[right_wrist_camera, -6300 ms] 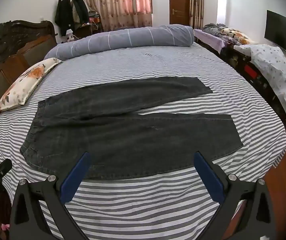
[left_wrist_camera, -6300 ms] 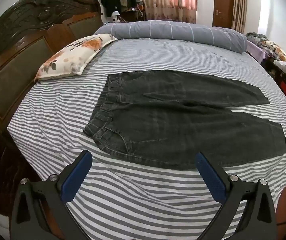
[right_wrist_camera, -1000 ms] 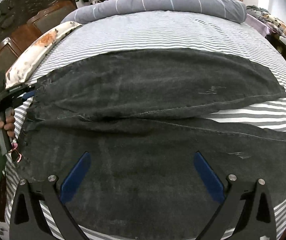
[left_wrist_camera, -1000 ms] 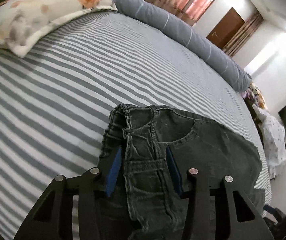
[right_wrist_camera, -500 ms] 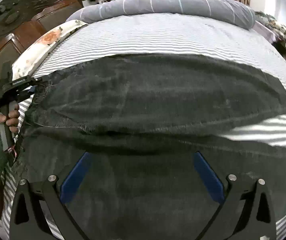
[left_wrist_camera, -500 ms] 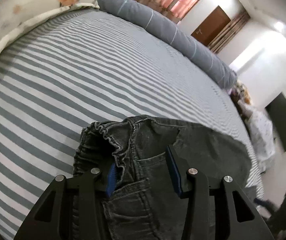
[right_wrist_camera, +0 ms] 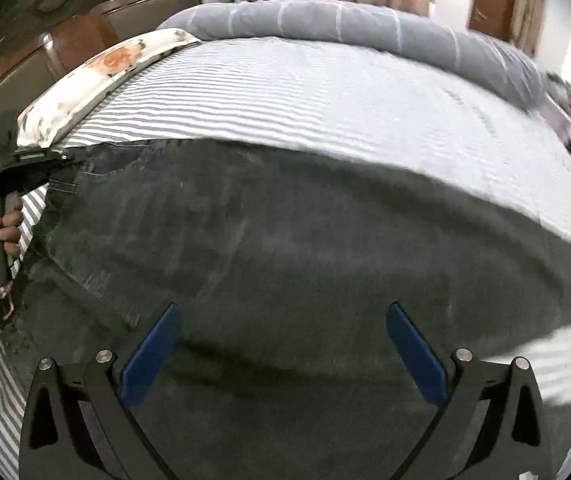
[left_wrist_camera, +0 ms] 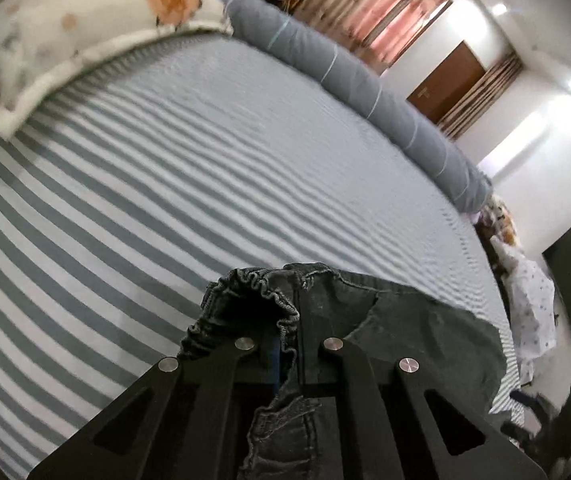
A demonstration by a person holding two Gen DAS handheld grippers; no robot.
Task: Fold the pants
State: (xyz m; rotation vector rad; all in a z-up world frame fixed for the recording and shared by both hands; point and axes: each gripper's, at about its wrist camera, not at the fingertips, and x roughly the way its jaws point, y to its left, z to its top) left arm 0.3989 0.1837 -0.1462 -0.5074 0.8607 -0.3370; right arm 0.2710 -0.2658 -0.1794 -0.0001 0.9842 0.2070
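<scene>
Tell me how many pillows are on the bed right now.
2. A floral pillow lies by the headboard, past the waistband end of the pants. A long grey bolster runs along the bed's far side. Others may sit outside both views.

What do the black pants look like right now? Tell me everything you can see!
The pants are dark, faded denim with a gathered stretchy waistband, seams and a pocket. They spread wide over the striped bed sheet. The left claw is shut on the waistband, bunching it. The right claw is open above the legs, gripping nothing. The picture is blurry, so finer details are hard to tell.
</scene>
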